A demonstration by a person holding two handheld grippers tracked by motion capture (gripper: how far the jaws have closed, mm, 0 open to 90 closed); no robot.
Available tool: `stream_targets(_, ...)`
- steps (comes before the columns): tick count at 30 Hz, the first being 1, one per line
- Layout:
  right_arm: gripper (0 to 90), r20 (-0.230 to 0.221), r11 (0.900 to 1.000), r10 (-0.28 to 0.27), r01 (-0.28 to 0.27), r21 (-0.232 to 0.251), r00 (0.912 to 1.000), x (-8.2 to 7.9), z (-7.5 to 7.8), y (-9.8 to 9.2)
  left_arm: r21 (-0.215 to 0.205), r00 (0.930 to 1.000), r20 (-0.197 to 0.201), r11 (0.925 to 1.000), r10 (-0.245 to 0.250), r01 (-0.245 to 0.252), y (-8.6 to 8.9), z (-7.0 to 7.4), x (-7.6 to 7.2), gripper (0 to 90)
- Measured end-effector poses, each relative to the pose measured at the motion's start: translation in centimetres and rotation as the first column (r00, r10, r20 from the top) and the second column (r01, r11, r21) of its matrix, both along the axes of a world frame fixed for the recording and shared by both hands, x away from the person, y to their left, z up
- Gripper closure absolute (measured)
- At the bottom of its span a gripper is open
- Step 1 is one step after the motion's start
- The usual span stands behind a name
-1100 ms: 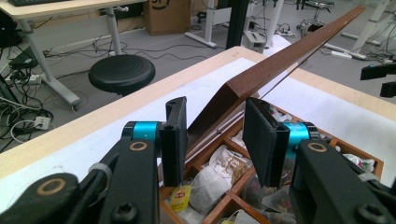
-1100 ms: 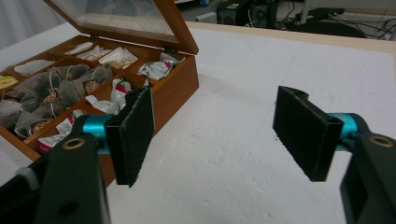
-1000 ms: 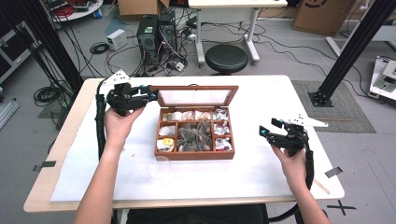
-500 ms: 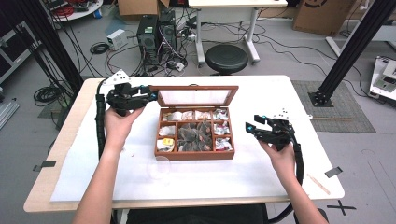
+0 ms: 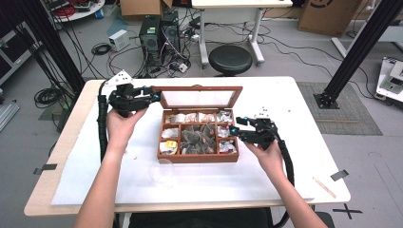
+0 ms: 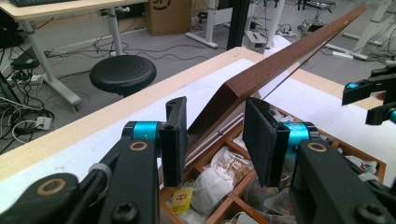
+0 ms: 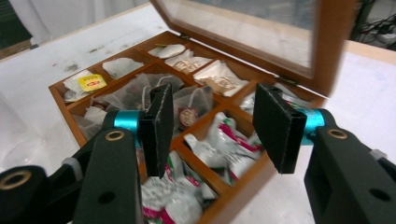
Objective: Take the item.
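A wooden tea box (image 5: 199,158) stands mid-table, its compartments holding tea bags (image 5: 195,140). Its glass lid (image 5: 199,97) is raised. My left gripper (image 5: 154,96) is shut on the lid's left corner; in the left gripper view the jaws (image 6: 217,121) straddle the brown lid edge (image 6: 280,65). My right gripper (image 5: 233,130) hovers at the box's right side. In the right gripper view its jaws (image 7: 210,126) stand open over the wrapped bags (image 7: 219,140) in the near compartments. They have just been closing, with nothing pressed between the pads.
A clear glass cup (image 5: 161,171) sits on the white table cover in front of the box's left corner. A thin wooden stick (image 5: 325,186) lies near the table's right front edge. Beyond the far edge are a black stool (image 5: 230,59) and computer towers (image 5: 159,31).
My right gripper has moved left from the table's right side to the box's right edge, and its jaws have narrowed. The left gripper and the lid have stayed put.
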State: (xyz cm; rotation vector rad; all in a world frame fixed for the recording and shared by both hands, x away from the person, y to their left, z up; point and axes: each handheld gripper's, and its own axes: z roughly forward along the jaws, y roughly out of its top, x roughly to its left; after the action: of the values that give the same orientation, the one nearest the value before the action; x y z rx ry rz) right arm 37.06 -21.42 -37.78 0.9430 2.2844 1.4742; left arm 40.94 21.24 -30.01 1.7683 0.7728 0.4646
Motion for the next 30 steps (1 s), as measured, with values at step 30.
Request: stream_targets(30,62.7,-0.211,0.994,-0.023,-0.001,-0.112,0.9773,5.1,-2.0,6.4,-0.003,1.0000,0.002,1.0000,0.000,0.000,0.0,-0.1,0.0,60.1)
